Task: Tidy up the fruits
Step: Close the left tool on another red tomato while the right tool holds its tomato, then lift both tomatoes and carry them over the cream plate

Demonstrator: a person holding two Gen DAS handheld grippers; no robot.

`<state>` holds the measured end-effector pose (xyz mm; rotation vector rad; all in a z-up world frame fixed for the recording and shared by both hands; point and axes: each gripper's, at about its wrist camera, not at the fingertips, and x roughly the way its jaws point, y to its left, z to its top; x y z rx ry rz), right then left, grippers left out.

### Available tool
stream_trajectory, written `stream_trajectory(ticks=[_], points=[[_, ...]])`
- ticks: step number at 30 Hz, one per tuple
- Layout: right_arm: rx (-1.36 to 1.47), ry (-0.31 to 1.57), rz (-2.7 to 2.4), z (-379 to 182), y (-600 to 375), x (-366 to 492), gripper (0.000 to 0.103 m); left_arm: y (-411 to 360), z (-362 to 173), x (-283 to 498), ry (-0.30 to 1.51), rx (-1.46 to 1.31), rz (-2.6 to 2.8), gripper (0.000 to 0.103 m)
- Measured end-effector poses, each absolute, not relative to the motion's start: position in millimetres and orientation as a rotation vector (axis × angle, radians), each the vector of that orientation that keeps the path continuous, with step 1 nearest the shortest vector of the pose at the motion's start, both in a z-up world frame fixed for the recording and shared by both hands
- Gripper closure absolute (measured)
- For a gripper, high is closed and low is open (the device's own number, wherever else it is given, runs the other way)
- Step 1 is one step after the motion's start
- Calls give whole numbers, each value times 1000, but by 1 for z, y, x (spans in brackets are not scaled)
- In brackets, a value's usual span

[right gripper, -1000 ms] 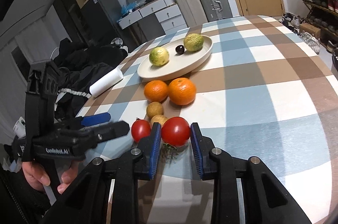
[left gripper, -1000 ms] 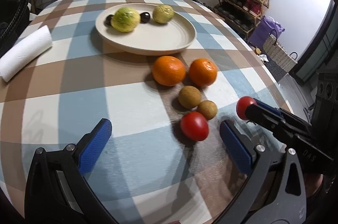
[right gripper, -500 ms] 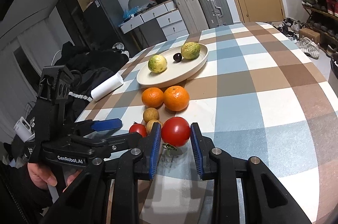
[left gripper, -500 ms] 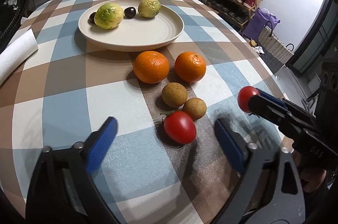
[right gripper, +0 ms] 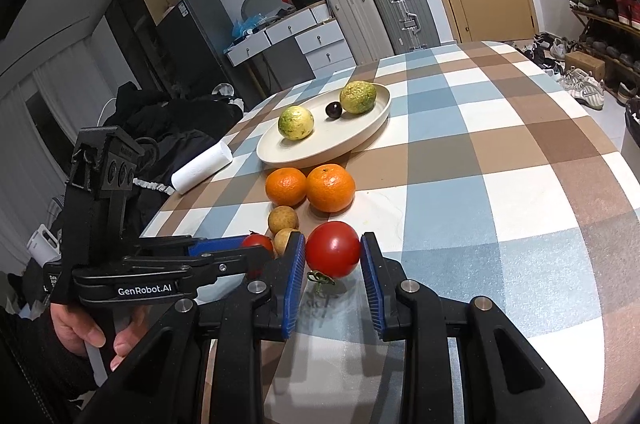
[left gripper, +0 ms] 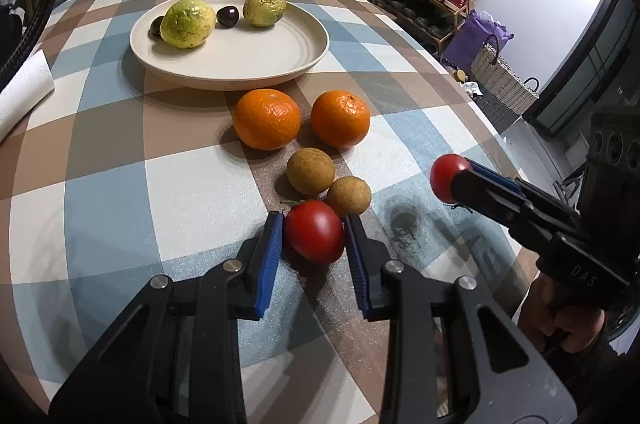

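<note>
My left gripper [left gripper: 314, 236] is shut on a red tomato [left gripper: 315, 231] that rests on the checked tablecloth. My right gripper [right gripper: 333, 256] is shut on a second red tomato [right gripper: 333, 249] and holds it above the table; it shows in the left wrist view too [left gripper: 446, 176]. Two oranges [left gripper: 267, 119] [left gripper: 340, 118] and two small brown fruits [left gripper: 311, 171] [left gripper: 349, 195] lie just beyond the left gripper. A cream plate [left gripper: 280, 60] behind them holds two yellow-green fruits [left gripper: 187, 23] [left gripper: 264, 8] and two dark plums [left gripper: 228, 16].
A white paper towel roll [left gripper: 22, 92] lies at the table's left edge. The table's right edge [left gripper: 480, 112] curves close to the right gripper. Suitcases, drawers and a shoe rack stand beyond the table.
My left gripper moved forward and closed its open jaws on the tomato on the table. My right gripper kept hold of its tomato and rose slightly.
</note>
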<state>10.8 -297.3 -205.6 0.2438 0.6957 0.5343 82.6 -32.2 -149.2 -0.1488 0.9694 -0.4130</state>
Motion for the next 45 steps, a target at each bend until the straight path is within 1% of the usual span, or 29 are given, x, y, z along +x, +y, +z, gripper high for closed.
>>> stream_trajectory(ticks=[13, 16, 20, 26, 31, 37, 38, 40, 41, 42, 45], points=[[231, 693, 534, -198, -291, 15, 74, -6, -131, 88, 933, -229, -411, 75], [236, 671, 531, -189, -294, 21, 74, 2, -118, 94, 901, -227, -403, 75], [251, 644, 538, -173, -299, 33, 74, 12, -99, 111, 862, -236, -398, 82], [257, 616, 555, -149, -302, 65, 74, 20, -78, 146, 834, -255, -404, 82], [258, 616, 563, -139, -300, 93, 74, 22, -88, 160, 885, -277, -417, 82], [278, 648, 580, -155, -293, 103, 74, 21, -114, 141, 969, -304, -418, 81], [285, 656, 580, -159, -293, 103, 74, 19, -117, 136, 974, -297, -424, 79], [298, 668, 578, -165, -294, 101, 74, 15, -122, 128, 981, -283, -436, 68], [303, 671, 578, -168, -295, 99, 74, 12, -125, 124, 986, -276, -446, 61], [304, 675, 576, -170, -295, 97, 74, 10, -127, 122, 985, -271, -446, 57], [304, 680, 567, -174, -297, 92, 74, 2, -131, 119, 987, -263, -456, 56]])
